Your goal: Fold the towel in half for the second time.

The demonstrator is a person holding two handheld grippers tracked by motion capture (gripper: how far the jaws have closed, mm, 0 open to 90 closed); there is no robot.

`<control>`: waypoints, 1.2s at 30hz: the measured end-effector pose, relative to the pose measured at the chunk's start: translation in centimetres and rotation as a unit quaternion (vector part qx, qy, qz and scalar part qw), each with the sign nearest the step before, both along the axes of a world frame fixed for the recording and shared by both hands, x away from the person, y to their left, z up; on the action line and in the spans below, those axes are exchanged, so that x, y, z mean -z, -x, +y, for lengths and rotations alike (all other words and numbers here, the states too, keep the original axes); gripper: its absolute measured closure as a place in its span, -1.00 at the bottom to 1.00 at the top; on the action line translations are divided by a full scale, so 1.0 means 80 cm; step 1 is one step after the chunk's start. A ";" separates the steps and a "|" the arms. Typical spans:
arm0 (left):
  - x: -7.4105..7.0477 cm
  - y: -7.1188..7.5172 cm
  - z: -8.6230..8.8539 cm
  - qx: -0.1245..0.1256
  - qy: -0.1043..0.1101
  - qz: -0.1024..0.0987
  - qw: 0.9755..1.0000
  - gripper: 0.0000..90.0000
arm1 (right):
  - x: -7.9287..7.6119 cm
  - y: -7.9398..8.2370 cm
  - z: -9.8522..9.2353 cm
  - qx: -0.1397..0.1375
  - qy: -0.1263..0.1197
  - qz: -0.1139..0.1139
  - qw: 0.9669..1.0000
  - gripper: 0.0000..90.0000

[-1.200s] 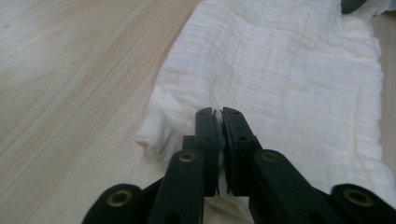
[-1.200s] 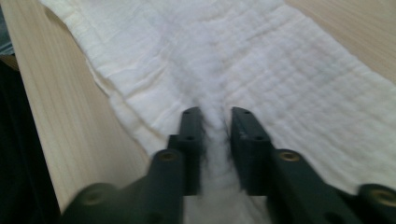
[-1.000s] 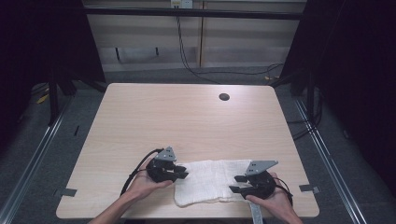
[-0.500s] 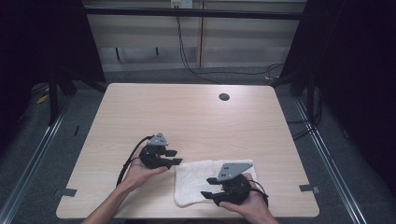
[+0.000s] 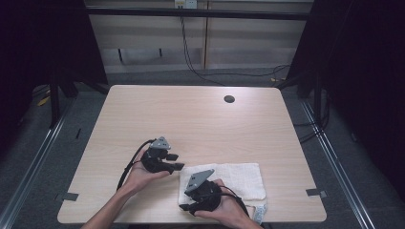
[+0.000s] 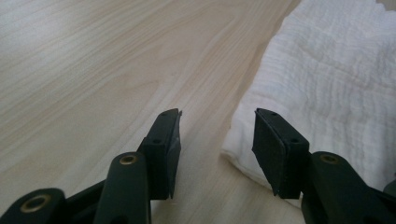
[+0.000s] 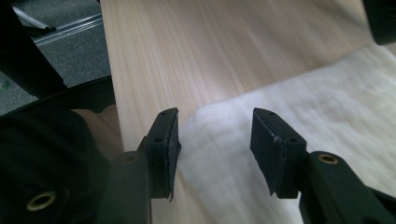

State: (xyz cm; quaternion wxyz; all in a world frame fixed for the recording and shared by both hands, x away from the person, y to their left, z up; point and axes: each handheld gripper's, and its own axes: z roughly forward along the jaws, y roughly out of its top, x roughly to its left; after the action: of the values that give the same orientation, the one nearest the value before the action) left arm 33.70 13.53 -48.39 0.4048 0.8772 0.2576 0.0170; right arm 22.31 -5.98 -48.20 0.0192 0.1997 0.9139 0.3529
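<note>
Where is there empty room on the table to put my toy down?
The whole far half of the table is bare wood, from the small dark hole down to the grippers. The near edge is crowded: the white cloth, the left gripper and the right gripper.

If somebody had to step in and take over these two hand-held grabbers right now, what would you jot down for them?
Left gripper: open, its jaws have just been opening, nothing between them, beside the white cloth's left edge.
Right gripper: open, nothing gripped, over the cloth's near left corner.
White cloth: lies folded at the near edge of the table, right of centre.
Done: the cloth looks folded over once.
Left: probably another grip at that left edge and a further fold.
</note>
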 end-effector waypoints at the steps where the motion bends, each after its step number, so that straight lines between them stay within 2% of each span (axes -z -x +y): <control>1: 0.000 0.000 0.000 0.000 -0.001 0.001 1.000 0.14 | 0.003 -0.001 0.004 -0.005 -0.003 0.000 1.000 0.16; 4: 0.001 0.001 0.000 0.000 -0.006 0.001 1.000 0.09 | 0.007 0.001 0.011 -0.016 0.003 -0.013 1.000 0.14; 7: 0.000 0.001 0.002 -0.001 -0.002 0.001 1.000 0.08 | 0.012 0.003 0.014 -0.016 0.010 -0.021 1.000 0.16; 10: 0.002 0.002 0.003 0.001 0.001 0.004 1.000 0.08 | 0.012 0.004 0.014 -0.011 0.018 -0.041 0.999 0.35; 14: 0.003 0.003 0.002 0.004 0.000 0.005 1.000 0.07 | 0.013 0.005 0.014 -0.005 0.019 -0.045 0.999 0.45; 16: 0.002 0.002 0.004 0.004 0.001 0.004 1.000 0.08 | 0.012 0.002 0.013 0.002 0.021 -0.047 0.999 0.66; 18: 0.001 0.003 0.006 0.009 0.005 0.002 1.000 0.21 | 0.013 -0.001 0.011 0.006 0.021 -0.049 0.999 0.81; 20: 0.002 0.004 0.005 0.017 0.015 0.005 1.000 0.30 | 0.014 -0.001 0.010 0.011 0.016 -0.051 0.999 0.82; 25: 0.008 0.007 -0.003 0.034 0.001 0.011 0.999 0.31 | 0.014 -0.003 0.010 0.010 0.016 -0.049 0.999 0.84; 26: 0.009 0.008 -0.006 0.041 -0.011 0.013 0.999 0.30 | 0.014 -0.003 0.010 0.013 0.014 -0.046 0.999 0.84; 27: 0.011 0.009 -0.008 0.042 -0.007 0.012 0.999 0.29 | 0.014 -0.003 0.010 0.014 0.013 -0.045 0.999 0.84; 28: 0.012 0.009 -0.010 0.044 -0.011 0.015 0.999 0.28 | 0.014 -0.003 0.010 0.014 0.013 -0.044 0.999 0.84; 30: 0.012 0.011 -0.012 0.042 -0.021 0.008 0.999 0.27 | 0.014 -0.003 0.009 0.017 0.011 -0.041 0.999 0.84; 34: 0.014 0.008 -0.012 0.038 -0.016 0.014 0.999 0.27 | 0.014 -0.004 0.009 0.017 0.010 -0.039 0.999 0.84; 36: 0.016 0.009 -0.012 0.042 -0.022 0.014 0.999 0.28 | 0.014 -0.005 0.009 0.019 0.006 -0.035 0.999 0.84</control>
State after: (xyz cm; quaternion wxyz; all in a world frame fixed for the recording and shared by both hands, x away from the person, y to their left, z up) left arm 33.02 12.54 -49.64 0.3818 0.8961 0.2263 -0.0068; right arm 22.68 -5.28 -49.33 0.0590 0.2047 0.9109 0.3534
